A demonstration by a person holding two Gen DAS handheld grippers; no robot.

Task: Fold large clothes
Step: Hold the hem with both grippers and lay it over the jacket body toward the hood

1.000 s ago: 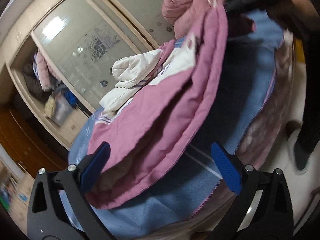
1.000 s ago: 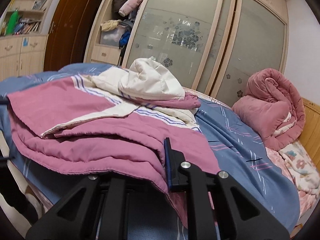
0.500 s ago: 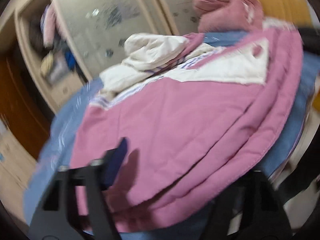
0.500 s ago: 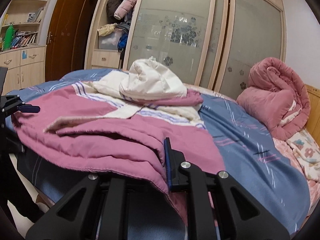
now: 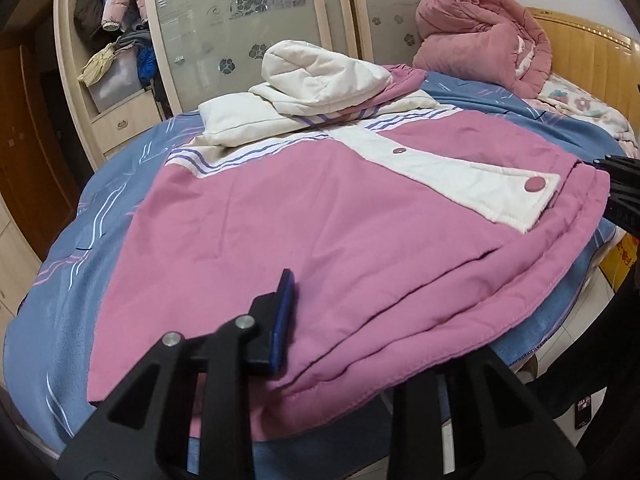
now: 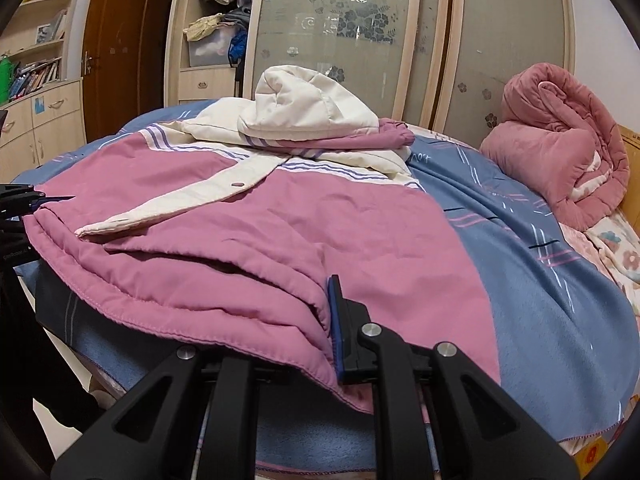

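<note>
The pink jacket (image 5: 320, 216) with its cream hood (image 6: 304, 108) lies spread flat on the blue-sheeted bed (image 6: 540, 280), its near hem pinched at one corner by the left gripper (image 5: 304, 344) and at the other by the right gripper (image 6: 320, 332), both jaws pressed onto fabric.
</note>
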